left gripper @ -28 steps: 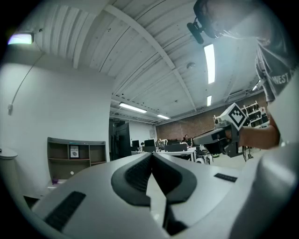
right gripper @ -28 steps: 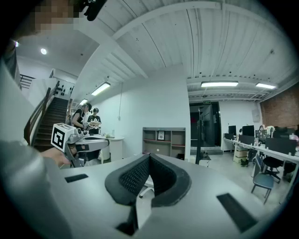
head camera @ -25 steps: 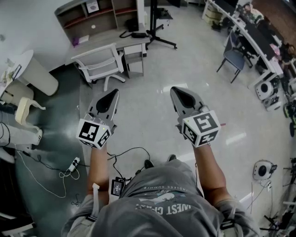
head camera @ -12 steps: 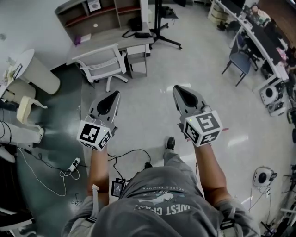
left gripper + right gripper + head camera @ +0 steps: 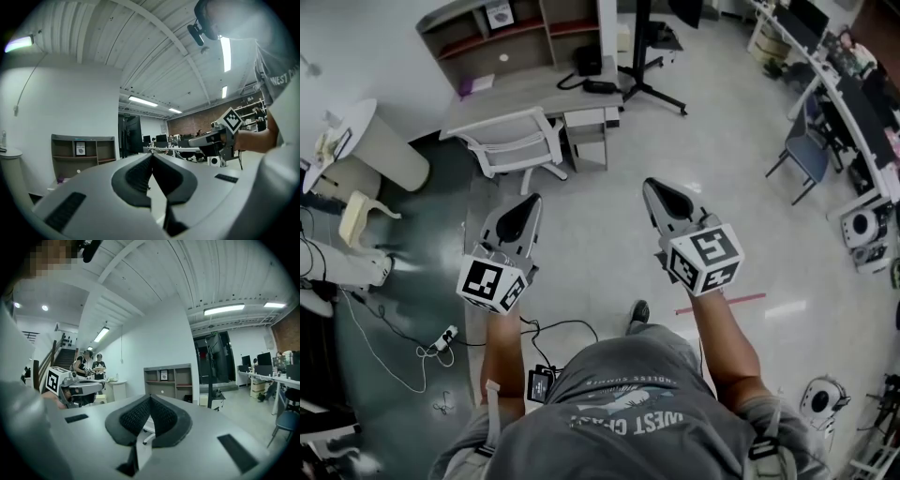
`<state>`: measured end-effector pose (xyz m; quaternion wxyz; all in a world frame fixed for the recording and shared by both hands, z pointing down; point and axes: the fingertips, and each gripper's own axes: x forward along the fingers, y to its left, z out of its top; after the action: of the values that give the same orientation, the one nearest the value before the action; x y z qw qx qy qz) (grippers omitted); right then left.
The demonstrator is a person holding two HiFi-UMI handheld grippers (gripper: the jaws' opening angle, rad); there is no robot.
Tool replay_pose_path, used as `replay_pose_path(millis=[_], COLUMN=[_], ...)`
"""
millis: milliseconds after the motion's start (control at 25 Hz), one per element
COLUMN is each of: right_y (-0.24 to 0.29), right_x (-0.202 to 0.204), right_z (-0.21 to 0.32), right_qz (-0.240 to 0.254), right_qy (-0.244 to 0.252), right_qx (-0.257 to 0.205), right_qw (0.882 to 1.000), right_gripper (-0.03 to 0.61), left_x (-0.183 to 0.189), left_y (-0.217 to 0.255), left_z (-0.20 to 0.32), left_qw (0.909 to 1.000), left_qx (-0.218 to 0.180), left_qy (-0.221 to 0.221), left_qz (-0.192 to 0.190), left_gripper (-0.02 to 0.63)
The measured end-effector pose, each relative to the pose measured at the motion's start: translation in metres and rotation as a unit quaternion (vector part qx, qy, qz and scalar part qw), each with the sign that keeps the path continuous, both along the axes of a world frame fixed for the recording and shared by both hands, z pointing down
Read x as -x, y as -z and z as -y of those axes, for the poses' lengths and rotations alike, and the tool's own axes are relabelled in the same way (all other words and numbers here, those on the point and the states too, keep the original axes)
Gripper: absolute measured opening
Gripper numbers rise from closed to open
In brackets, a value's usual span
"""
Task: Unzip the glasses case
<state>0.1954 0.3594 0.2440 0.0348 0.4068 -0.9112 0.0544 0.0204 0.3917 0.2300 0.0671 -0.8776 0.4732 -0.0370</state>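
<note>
Carried nearer the one white chair [image 5: 517,150], left tool [image 5: 530,202] and right tool [image 5: 652,187] are both closed, empty.

Right gripper [image 5: 150,399]: jaws pressed together, nothing between them
Left gripper [image 5: 96,384]: at left, held level, marker cube [image 5: 55,379] at its rear
Shelf unit [image 5: 168,380]: straight past the jaws
Two people [image 5: 92,365]: standing far left, near stairs [image 5: 63,359]
Desks [image 5: 269,376]: at right, carrying monitors [image 5: 263,358]

Forearms out, side by side. Left gripper [image 5: 528,203] points 1 o'clock, right gripper [image 5: 662,193] 11 o'clock — both jaws pressed together, empty.
</note>
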Motion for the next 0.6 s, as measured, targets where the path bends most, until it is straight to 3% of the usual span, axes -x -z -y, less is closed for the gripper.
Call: replay_pose_path(millis=[360,600], right_y=[-0.002,-0.012], right_x=[-0.035,-0.066], right_z=[0.095,0.135], right_qz=[0.016,0.026], right_qy=[0.041,0.044], right_qx=[0.005,0.014], right_qw=[0.999,0.999], right_gripper=[0.011,0.011], left_x=[-0.037,-0.068], left_y=[-0.004,-0.010], left_z=[0.077,0.115], left_qw=[0.9991,0.9987], left_qx=[0.010,0.018], left_qy=[0.042,0.047], left_qz=[0.007,0.011], left_gripper=[-0.001,-0.002])
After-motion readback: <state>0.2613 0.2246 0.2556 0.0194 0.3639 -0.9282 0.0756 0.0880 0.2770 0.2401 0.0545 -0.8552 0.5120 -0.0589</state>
